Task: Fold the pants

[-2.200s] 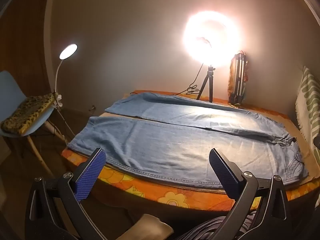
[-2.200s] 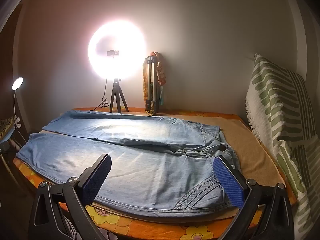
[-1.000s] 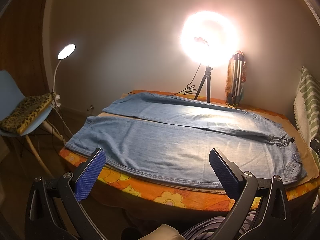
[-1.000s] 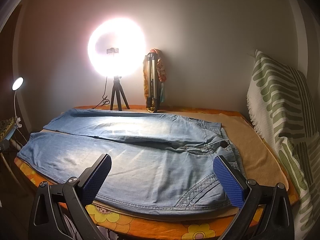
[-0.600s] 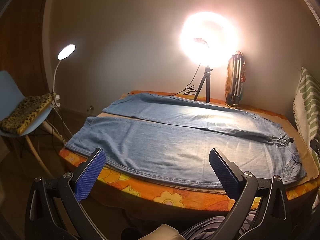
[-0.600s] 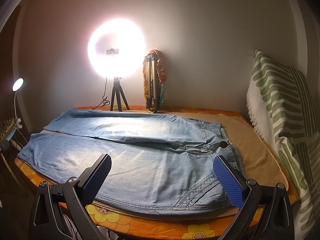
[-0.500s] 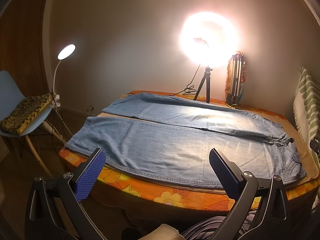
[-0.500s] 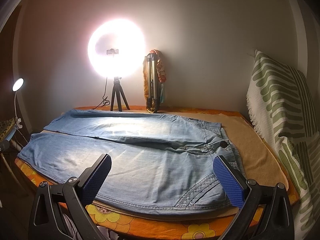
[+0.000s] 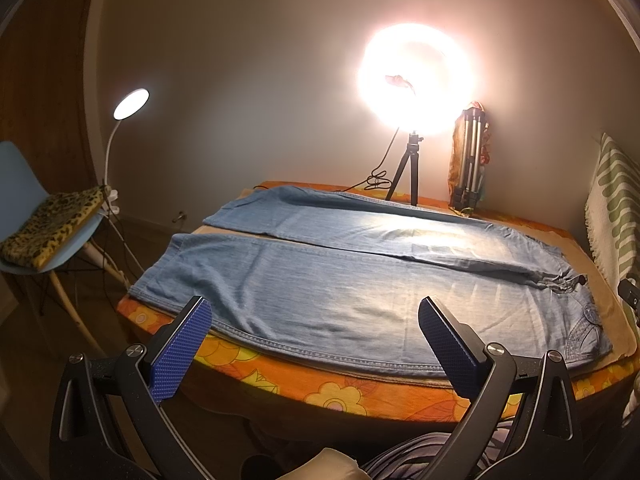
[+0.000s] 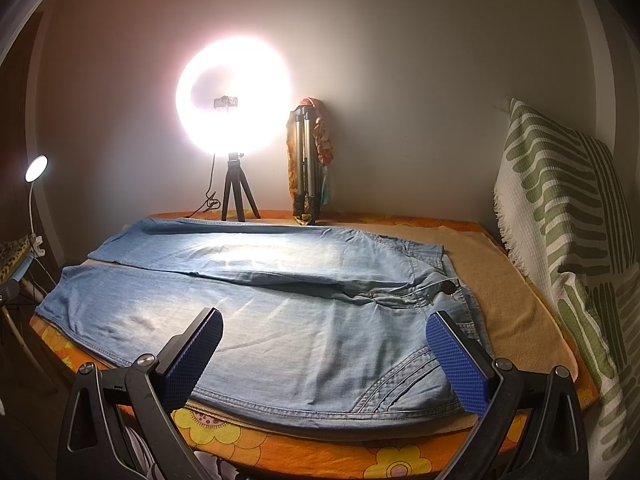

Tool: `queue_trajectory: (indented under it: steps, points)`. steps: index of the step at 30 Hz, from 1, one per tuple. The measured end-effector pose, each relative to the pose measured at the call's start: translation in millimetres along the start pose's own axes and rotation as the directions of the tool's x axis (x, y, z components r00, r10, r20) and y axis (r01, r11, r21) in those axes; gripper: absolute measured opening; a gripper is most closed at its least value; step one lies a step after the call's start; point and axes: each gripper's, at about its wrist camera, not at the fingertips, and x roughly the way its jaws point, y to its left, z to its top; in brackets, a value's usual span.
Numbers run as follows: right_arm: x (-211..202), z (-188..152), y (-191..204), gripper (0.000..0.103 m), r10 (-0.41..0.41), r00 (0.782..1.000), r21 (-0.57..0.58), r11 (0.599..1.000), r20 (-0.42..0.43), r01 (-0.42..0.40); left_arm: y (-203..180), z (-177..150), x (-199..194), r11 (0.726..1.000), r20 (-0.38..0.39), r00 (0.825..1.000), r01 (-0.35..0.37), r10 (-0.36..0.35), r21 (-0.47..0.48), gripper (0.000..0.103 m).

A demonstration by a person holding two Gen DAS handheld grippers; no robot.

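Observation:
Light blue jeans (image 9: 340,280) lie spread flat on the table with its orange flowered cloth (image 9: 320,384), legs to the left and waist to the right. They also show in the right wrist view (image 10: 280,320), with the waist button (image 10: 448,287) at the right. My left gripper (image 9: 316,344) is open and empty, held just off the table's near edge by the near leg. My right gripper (image 10: 324,352) is open and empty, near the front edge by the waist and hip.
A lit ring light on a small tripod (image 9: 412,80) and a folded tripod (image 9: 468,160) stand at the table's back edge. A green-patterned cushion (image 10: 568,240) leans at the right. A blue chair (image 9: 36,232) and a desk lamp (image 9: 130,104) stand at the left.
Almost nothing has changed. Both grippers have stayed open in front of the table, with only a slight drift of view since the earliest frames.

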Motion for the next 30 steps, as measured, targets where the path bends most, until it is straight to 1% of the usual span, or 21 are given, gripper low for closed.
queue_trajectory:
  steps: [30]
  points:
    - [1.1,-0.8,6.0,0.103,0.009,1.000,-0.002,1.000,-0.005,-0.009,0.9,0.9,-1.2,1.000,0.003,1.000,-0.005,0.005,0.007,0.103]
